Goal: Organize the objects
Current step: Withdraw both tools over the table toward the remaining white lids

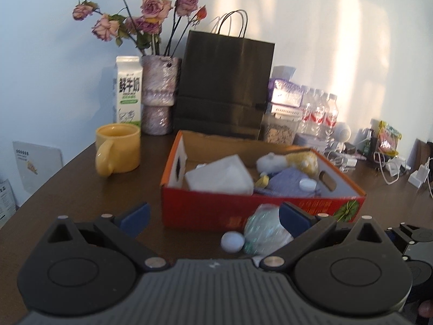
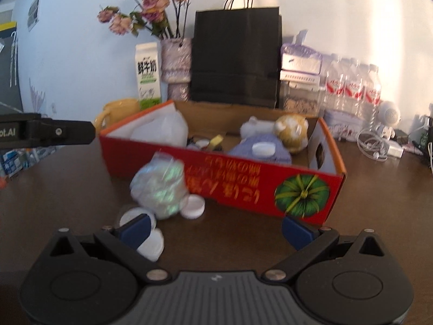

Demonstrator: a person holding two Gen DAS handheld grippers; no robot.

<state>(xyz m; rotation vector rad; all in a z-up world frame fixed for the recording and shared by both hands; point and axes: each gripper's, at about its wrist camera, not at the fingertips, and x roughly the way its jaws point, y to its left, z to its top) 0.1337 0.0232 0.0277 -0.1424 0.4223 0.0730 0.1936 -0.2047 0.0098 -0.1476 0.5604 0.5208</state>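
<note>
Right wrist view: both tools gape empty, right tool (image 2: 215, 233) low centre, crumpled plastic bag (image 2: 159, 187) against the red box (image 2: 259, 184), left tool (image 1: 213, 218) likewise

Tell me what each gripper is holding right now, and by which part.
Nothing. The left gripper and the right gripper are both open and empty; the crinkly plastic bag lies loose on the table.

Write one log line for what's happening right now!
left gripper: open | right gripper: open | crinkly bag: on table, outside red box
</note>
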